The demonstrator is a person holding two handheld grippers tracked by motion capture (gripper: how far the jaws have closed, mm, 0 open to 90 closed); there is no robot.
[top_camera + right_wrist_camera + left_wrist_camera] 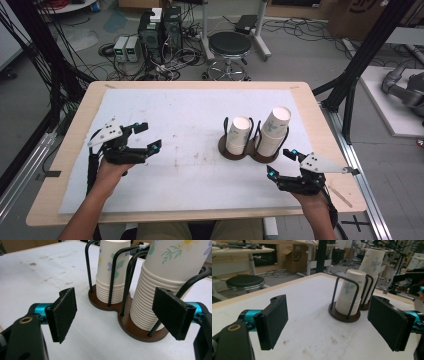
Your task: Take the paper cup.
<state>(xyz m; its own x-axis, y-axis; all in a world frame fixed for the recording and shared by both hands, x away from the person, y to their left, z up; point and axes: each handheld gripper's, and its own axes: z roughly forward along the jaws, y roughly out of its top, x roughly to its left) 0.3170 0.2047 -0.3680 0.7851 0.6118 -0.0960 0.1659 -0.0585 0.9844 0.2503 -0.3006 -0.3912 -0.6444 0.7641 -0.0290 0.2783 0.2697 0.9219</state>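
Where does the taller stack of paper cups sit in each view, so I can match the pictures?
High view: taller cup stack, right of centre, in the holder's right ring.
Left gripper view: upper right, behind the shorter stack.
Right gripper view: right side, nearest the jaws.
Shared landmark: the dark wooden holder base.

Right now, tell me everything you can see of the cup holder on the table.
The cup holder is a dark brown, wood-looking base shaped like two joined discs, with black wire hoops rising around each disc. It stands upright on the white table cover, right of centre. Each side holds an upside-down stack of floral paper cups; the right stack is taller than the left stack. Neither gripper touches it.
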